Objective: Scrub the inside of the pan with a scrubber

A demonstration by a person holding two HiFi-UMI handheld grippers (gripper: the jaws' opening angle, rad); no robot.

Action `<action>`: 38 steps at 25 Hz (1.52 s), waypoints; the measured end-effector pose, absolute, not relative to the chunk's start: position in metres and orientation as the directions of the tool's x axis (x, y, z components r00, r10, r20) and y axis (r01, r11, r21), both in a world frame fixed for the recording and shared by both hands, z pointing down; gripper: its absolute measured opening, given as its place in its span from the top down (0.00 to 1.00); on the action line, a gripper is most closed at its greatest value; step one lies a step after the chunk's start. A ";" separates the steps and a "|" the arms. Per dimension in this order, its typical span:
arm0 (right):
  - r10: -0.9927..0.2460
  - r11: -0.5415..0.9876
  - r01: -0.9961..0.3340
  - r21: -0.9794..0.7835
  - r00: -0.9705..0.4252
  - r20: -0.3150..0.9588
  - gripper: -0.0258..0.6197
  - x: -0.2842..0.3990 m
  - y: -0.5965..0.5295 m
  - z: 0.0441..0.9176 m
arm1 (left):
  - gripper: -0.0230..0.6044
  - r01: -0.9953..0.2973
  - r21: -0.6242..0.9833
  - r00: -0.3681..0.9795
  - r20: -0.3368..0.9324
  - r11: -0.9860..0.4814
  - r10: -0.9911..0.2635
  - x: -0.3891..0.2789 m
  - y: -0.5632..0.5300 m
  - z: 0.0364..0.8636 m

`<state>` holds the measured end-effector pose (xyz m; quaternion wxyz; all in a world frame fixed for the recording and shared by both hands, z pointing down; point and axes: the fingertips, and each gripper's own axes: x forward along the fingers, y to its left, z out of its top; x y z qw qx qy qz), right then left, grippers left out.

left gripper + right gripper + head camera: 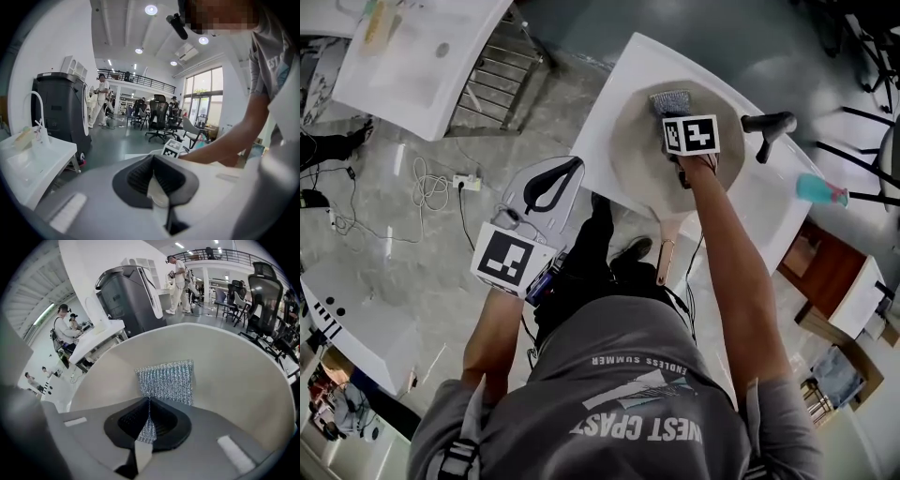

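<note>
— What can you see in the head view?
— A round pan point(637, 164) sits on the white bench point(769, 202). The right gripper point(673, 114) points down into it. The scrubber point(670, 98) is at the pan's far side. The left gripper point(567, 173) hangs over the floor point(412, 216), just beside the bench.
— And the left gripper view?
— Its fingers are pressed together with nothing in them.
— And the right gripper view?
— Its fingers pinch the sparkly scrubber point(166, 380), which lies against the pan's inside wall.

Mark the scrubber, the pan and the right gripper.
scrubber point(166, 380), right gripper view, middle of its mesh
pan point(234, 366), right gripper view, bare inner wall
right gripper point(149, 403), right gripper view, between its fingertips
</note>
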<state>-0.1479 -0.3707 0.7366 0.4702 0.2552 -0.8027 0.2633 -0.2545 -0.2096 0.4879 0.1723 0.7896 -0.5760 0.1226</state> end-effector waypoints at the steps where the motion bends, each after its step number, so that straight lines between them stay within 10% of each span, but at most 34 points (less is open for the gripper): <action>1: -0.150 0.743 -0.642 -0.187 -0.433 0.889 0.94 -0.155 -0.364 0.737 | 0.96 -0.953 0.130 0.304 0.393 -0.274 -0.868 -0.256 -0.209 0.488; 12: 0.058 0.839 -0.476 -0.264 -0.404 0.913 0.94 -0.144 -0.252 0.746 | 0.96 -0.946 0.122 0.323 0.370 -0.300 -0.871 -0.229 -0.206 0.471; 27: -0.238 0.721 -0.627 -0.295 -0.624 0.744 0.94 0.011 -0.226 0.594 | 0.96 -0.903 0.056 0.419 0.328 -0.426 -0.847 -0.122 -0.196 0.418; 38: -0.453 0.452 -0.856 -0.250 -0.462 0.762 0.94 0.227 -0.200 0.587 | 0.96 -0.860 0.008 0.486 0.318 -0.510 -0.814 -0.031 -0.178 0.389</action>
